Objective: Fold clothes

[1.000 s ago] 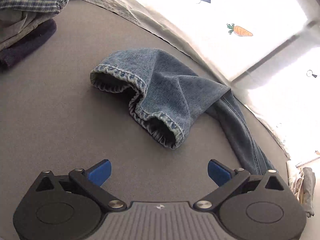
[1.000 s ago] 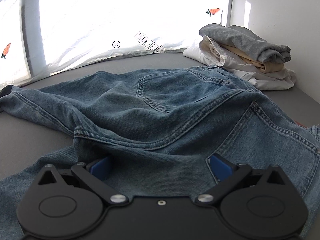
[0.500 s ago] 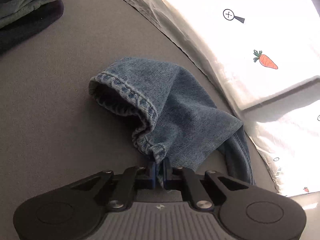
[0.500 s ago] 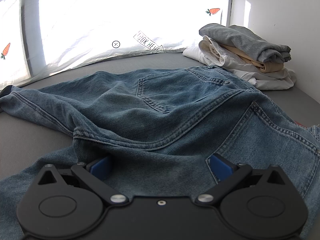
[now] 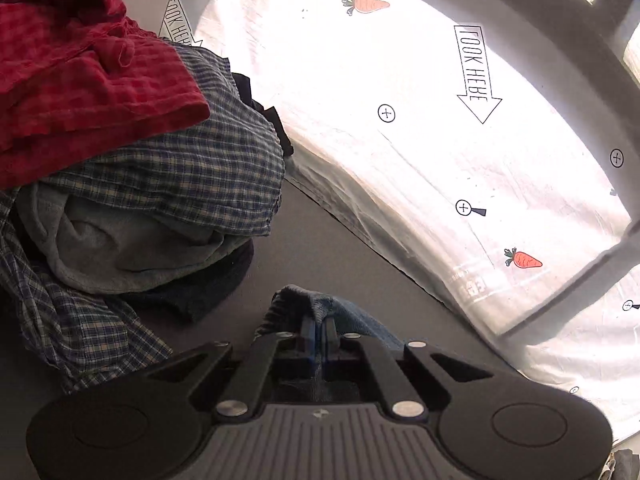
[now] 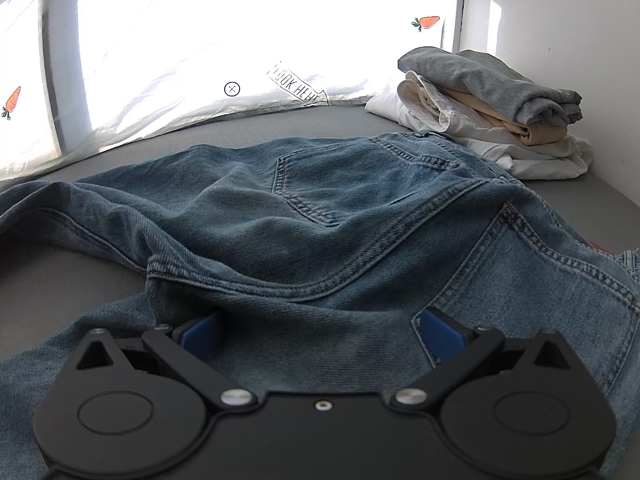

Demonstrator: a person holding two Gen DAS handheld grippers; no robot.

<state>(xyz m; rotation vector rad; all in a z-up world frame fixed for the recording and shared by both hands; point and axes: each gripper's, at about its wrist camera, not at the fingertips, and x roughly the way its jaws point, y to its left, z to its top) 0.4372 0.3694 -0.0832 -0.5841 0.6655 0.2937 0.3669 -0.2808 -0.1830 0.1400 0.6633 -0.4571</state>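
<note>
Grey flat surface (image 6: 280,124) runs back to a white backlit curtain printed with carrots and arrows (image 6: 240,32); white wall (image 6: 560,40) closes the right side. Open grey room at my left in the right wrist view, between the two denim legs, and a bare grey strip along the curtain foot in the left wrist view.

Left gripper (image 5: 319,330): jaws together, clamped on a bunched hem of the blue denim jeans (image 5: 304,300), cloth sticking up past the blue pads (image 5: 307,332). Only this view shows the loose heap near the hem: red checked cloth (image 5: 80,80) on top, blue-and-cream plaid shirt (image 5: 180,168) under it, grey knit garment (image 5: 120,248), dark navy fabric (image 5: 208,288) at the bottom.

Right gripper (image 6: 320,326): jaws wide apart, blue pads resting on the jeans seat, not pinching it. Only this view shows the folded stack in the far right corner: grey garment (image 6: 500,84) over beige (image 6: 520,128) over white (image 6: 540,156), touching the waistband end.

Jeans (image 6: 320,208) lie back side up across the surface, two stitched pockets showing, rumpled, one leg trailing off left.
</note>
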